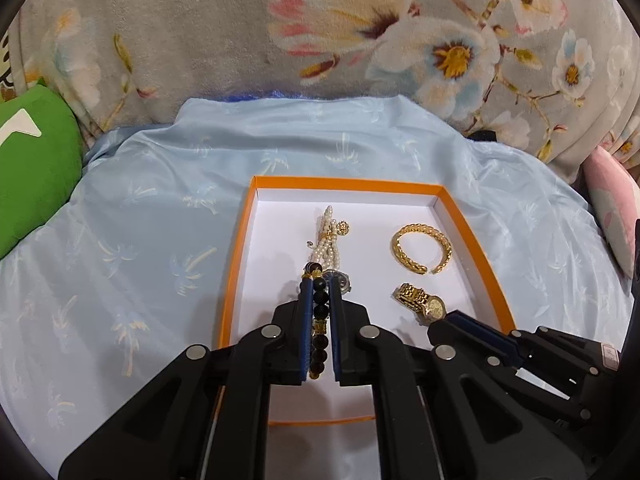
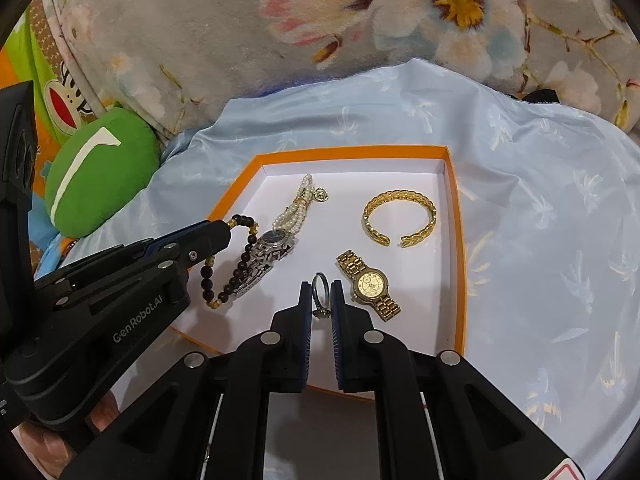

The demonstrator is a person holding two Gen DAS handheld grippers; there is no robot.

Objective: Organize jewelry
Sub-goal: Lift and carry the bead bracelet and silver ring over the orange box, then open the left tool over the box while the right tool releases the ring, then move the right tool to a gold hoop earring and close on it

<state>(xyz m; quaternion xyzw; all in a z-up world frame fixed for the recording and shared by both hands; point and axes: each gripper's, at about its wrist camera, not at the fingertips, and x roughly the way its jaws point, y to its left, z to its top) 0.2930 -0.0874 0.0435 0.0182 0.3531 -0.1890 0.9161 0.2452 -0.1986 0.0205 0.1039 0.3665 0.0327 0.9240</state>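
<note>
An orange-rimmed white box lies on the pale blue cloth. My left gripper is shut on a black bead bracelet, which hangs over the box's left side. My right gripper hovers over the box's near middle. A silver ring sits tilted between its pads, with a slim gap beside it. In the box lie a pearl bracelet, a silver watch, a gold bangle and a gold watch.
A green cushion lies left of the box. A floral grey blanket rises behind it, and a pink cushion sits at the right. The blue cloth spreads around the box. A hand shows at the lower left.
</note>
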